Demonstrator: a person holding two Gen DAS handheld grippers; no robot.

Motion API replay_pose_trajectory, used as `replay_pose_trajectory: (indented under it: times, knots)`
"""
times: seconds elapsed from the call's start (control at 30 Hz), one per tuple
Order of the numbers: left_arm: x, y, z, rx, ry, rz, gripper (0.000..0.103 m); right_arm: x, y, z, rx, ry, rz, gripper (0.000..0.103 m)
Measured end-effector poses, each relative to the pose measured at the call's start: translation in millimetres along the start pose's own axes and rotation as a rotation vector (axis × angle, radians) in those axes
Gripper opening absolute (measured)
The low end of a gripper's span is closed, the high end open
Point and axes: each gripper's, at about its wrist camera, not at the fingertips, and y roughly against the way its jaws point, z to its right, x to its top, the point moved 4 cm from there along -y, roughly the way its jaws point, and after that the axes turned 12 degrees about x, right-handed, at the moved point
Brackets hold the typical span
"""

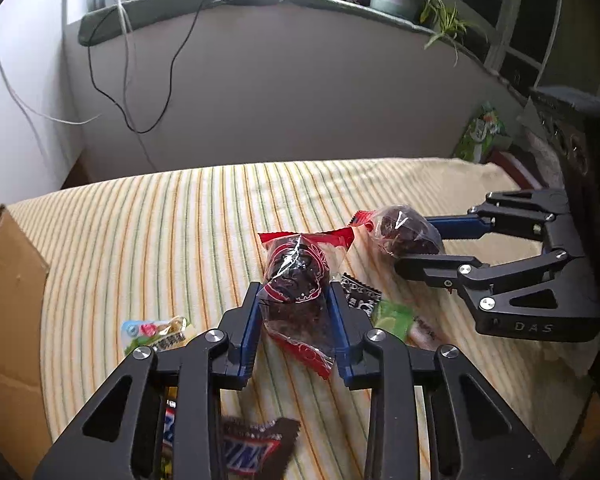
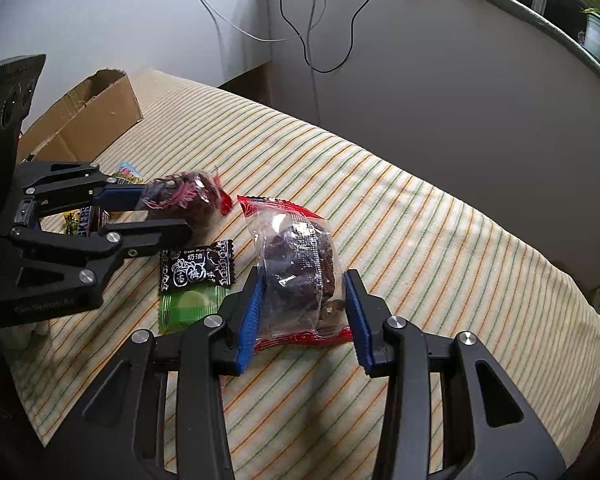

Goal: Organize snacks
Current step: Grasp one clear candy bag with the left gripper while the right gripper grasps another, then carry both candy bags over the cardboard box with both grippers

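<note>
My left gripper (image 1: 294, 300) is shut on a red-and-clear date packet (image 1: 296, 280); it also shows in the right wrist view (image 2: 182, 200), with the left gripper (image 2: 168, 214) around it. My right gripper (image 2: 304, 300) is shut on a second date packet (image 2: 296, 268), which the left wrist view shows (image 1: 404, 230) between the right gripper's fingers (image 1: 420, 240). Both packets are just above the striped cloth (image 2: 440, 240). A black plum candy (image 2: 198, 266) and a green candy (image 2: 188, 304) lie between the grippers.
A cardboard box (image 2: 88, 116) stands at the cloth's far left, and shows in the left wrist view (image 1: 8, 288). A Snickers bar (image 1: 252, 448) and a small colourful packet (image 1: 156, 330) lie near the left gripper. A green bag (image 1: 480, 132) stands at the far right.
</note>
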Motion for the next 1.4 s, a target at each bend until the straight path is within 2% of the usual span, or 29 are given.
replay_pose_trajectory:
  times: [0.3,0.5,0.67,1.03,1.4]
  knots:
    - [0.7,50.8,-10.9,0.013,0.029,0.093,0.03,2.5,26.5,-11.3,-0.014,-0.007,0.044,0.041]
    - [-2.8,84.1,-16.3,0.016,0.054,0.151,0.03,10.5,51.9,-34.4,-0.018,0.017,0.08,0.041]
    - [-12.8,111.3,-35.3,0.042,0.071,0.189,0.03,21.2,66.7,-58.1,-0.019,0.043,0.109,0.041]
    - [-37.2,150.4,-91.6,0.123,0.152,0.24,0.03,51.2,60.3,-121.5,0.007,0.11,0.134,0.041]
    - [-63.1,165.5,-155.0,0.226,0.228,0.247,0.03,95.7,22.4,-175.1,0.059,0.16,0.131,0.041]
